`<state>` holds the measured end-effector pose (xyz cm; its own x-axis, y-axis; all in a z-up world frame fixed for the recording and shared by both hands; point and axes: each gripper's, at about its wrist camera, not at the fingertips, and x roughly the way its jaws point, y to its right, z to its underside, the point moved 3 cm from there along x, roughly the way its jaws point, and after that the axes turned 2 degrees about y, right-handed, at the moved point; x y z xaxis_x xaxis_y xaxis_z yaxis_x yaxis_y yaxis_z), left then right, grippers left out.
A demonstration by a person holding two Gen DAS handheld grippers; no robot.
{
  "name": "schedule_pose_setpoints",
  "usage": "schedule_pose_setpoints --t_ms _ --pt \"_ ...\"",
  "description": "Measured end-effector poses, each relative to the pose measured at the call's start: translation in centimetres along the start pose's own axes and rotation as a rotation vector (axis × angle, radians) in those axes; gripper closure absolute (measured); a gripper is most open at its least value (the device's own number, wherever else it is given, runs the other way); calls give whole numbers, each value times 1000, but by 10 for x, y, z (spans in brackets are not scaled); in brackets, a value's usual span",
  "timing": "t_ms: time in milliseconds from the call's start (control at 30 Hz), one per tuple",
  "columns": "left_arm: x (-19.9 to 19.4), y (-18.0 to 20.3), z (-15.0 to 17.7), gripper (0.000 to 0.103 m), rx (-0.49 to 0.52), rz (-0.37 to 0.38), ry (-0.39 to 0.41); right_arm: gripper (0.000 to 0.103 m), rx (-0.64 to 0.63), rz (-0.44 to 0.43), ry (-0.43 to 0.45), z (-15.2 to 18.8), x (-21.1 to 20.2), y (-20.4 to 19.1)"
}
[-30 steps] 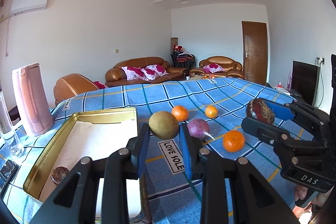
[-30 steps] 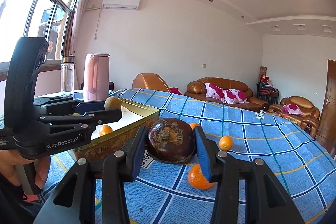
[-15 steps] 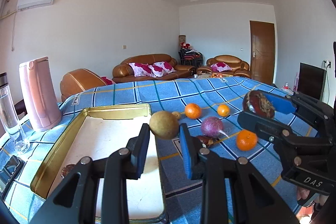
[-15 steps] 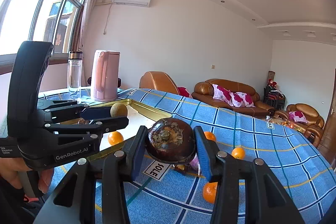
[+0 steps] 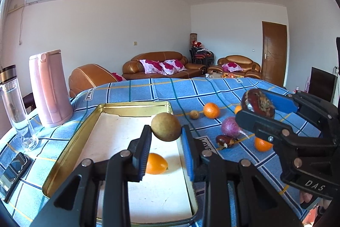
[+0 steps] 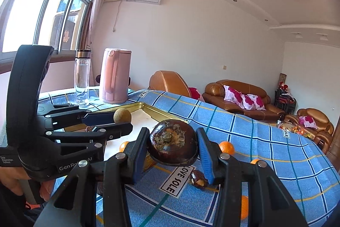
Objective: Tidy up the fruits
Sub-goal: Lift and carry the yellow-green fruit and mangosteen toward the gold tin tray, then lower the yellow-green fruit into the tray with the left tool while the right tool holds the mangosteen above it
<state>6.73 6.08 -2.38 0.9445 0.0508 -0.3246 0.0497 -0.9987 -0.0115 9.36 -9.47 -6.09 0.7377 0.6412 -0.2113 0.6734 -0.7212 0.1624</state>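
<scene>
Left tool (image 5: 166, 139) pinches tan fruit (image 5: 166, 126) over tray (image 5: 70, 146); right tool (image 6: 173, 151) (beside) pinches dark fruit (image 6: 173, 148).

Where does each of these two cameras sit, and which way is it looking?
Left wrist: on the left gripper, looking along its jaws, shut on a tan round fruit, over the gold tray.
Right wrist: on the right gripper, clamping a dark round fruit; a hand shows at left.
Shared: tray, pink kettle, both grippers.
</scene>
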Motion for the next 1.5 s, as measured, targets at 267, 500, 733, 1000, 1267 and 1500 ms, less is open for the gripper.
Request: schedule_pose_setpoints --t_ms 267,500,733,1000,1267,1500 --pt "0 -19 3 73 -22 -41 -10 56 -14 -20 -30 -5 20 -13" --pt "1 -35 5 73 -36 -72 -22 56 -23 -34 -50 -6 34 -22" --pt "2 -46 8 73 -41 -97 -34 56 -39 -48 -72 -8 46 -31" --pt "3 -57 10 73 -47 -121 -48 56 -60 -63 -80 -8 54 -43" --pt "4 -71 13 73 -56 -149 -72 56 -74 -85 -96 -10 65 -55" --pt "6 -81 15 73 -63 -165 -91 56 -86 -107 -117 -8 74 -66"
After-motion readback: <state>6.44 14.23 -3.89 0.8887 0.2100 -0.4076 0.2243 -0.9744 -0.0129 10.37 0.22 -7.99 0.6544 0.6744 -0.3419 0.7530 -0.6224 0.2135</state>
